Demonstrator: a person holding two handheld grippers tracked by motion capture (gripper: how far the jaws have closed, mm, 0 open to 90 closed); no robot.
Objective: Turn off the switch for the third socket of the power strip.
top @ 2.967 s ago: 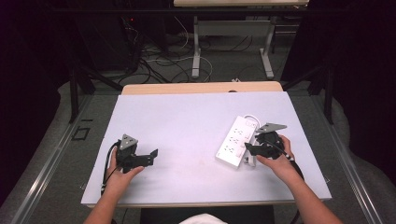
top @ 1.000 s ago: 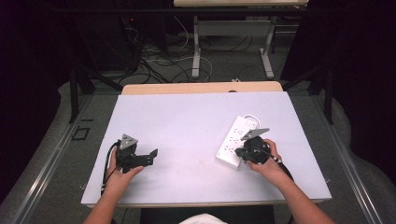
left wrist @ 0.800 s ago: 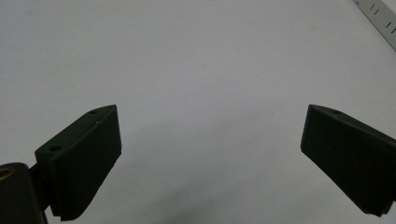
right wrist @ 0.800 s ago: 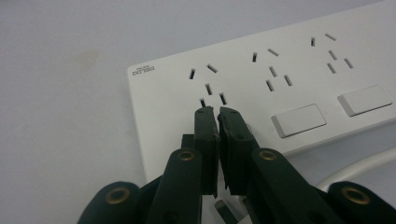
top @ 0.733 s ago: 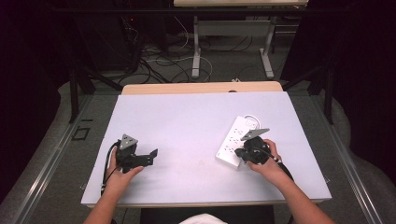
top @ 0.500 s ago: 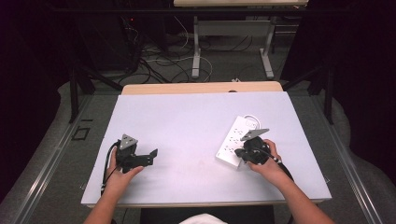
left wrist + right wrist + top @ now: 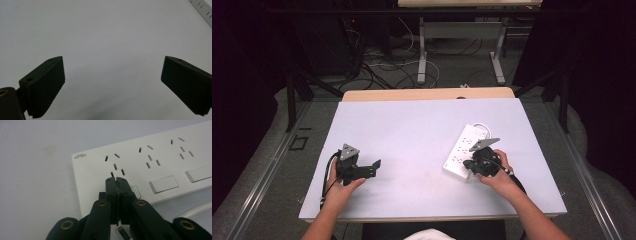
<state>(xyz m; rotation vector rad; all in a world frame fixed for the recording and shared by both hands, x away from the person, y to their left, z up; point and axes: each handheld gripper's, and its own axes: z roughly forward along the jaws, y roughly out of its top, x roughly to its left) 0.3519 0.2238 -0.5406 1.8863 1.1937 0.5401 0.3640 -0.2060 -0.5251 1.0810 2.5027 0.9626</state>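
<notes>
A white power strip (image 7: 463,148) lies at an angle on the right part of the white table (image 7: 422,130). My right gripper (image 7: 469,165) is shut, with nothing between its jaws, at the strip's near end. In the right gripper view its closed tips (image 7: 117,180) rest on the power strip (image 7: 155,157), over the first rocker switch (image 7: 135,191) and just below the end socket. My left gripper (image 7: 373,168) lies on the table at the front left, pointing right. Its jaws (image 7: 112,82) stand wide open over bare tabletop, and a corner of the power strip (image 7: 203,7) shows far off.
The strip's white cable (image 7: 197,208) curls by its side, and loops at its far end (image 7: 482,131). Beyond the table's far wooden edge (image 7: 427,94) are a desk's legs (image 7: 423,55) and loose cables on the floor. Bare tabletop lies between the two hands.
Since three seconds ago my right gripper has slid toward me and left along the strip to its near end. Over the last second neither hand has moved.
</notes>
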